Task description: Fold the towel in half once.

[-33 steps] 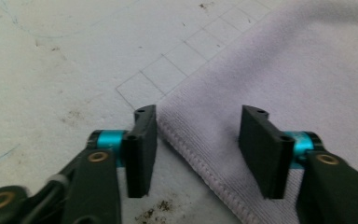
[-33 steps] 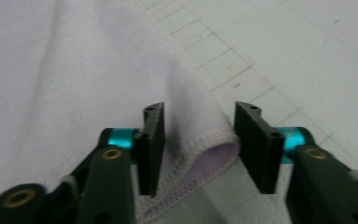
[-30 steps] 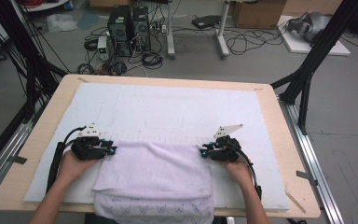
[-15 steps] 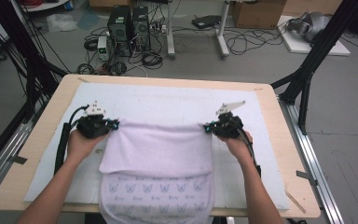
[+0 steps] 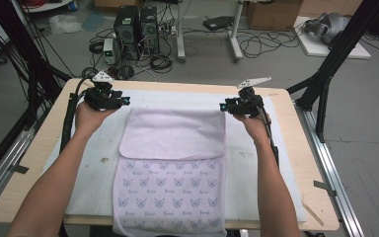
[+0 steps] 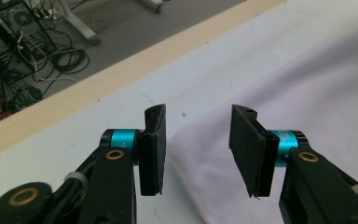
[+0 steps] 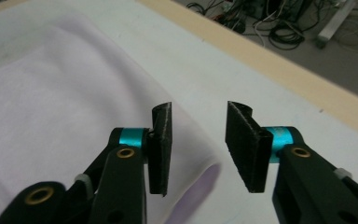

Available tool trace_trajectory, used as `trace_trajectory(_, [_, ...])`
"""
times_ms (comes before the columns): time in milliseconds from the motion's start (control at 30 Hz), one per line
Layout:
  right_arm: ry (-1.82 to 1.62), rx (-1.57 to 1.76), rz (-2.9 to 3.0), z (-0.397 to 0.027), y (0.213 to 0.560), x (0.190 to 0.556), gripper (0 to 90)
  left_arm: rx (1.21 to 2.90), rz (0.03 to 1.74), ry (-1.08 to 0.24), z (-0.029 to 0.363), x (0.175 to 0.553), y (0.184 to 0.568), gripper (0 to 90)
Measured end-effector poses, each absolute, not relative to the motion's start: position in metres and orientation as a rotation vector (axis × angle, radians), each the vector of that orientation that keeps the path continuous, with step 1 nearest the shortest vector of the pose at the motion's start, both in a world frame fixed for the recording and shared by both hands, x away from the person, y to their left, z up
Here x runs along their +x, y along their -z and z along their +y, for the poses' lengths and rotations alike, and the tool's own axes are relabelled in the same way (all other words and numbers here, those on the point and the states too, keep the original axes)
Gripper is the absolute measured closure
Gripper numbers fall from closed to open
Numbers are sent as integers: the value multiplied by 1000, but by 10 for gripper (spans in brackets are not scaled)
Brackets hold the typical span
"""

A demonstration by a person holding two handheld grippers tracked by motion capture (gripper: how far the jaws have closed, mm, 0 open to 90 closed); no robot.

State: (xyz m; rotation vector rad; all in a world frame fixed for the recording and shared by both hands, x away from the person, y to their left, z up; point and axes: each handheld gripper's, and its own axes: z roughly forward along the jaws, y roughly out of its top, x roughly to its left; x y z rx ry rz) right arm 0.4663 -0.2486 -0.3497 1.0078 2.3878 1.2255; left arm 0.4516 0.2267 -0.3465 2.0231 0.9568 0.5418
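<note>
Towel edge carried from lower frame up to centre, then let go.
Jaws of left gripper and right gripper have just been opened, nothing clamped; corners should be checked square before the next fold is started.

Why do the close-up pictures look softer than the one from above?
High view: even light, sharp, towel pattern readable. Left gripper view: jaws crisp, the floor cables beyond blurred. Right gripper view: the towel looks washed out and soft, with a faint shadow under its folded edge.

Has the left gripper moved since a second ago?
Yes. The left gripper has gone from the table's near edge toward its far edge, jaws just opened, off the towel.
</note>
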Motion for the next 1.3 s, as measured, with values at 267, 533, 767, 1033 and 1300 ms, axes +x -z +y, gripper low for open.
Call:
trace_trajectory(267, [-1239, 931, 2456, -241, 376, 431, 537, 2066, 879, -457, 228, 418, 384, 541])
trace_trajectory(533, [-1260, 872, 2519, -231, 394, 403, 524, 2084, 806, -395, 225, 385, 406, 540])
trace_trajectory(767, [-1270, 868, 2548, -228, 413, 386, 538, 2088, 773, -353, 226, 365, 419, 542])
trace_trajectory(1033, [-1217, 849, 2634, -222, 421, 376, 538, 2110, 742, -308, 225, 351, 429, 527])
trace_trajectory(1300, [-1195, 830, 2639, -216, 420, 371, 533, 2128, 719, -288, 222, 341, 436, 493])
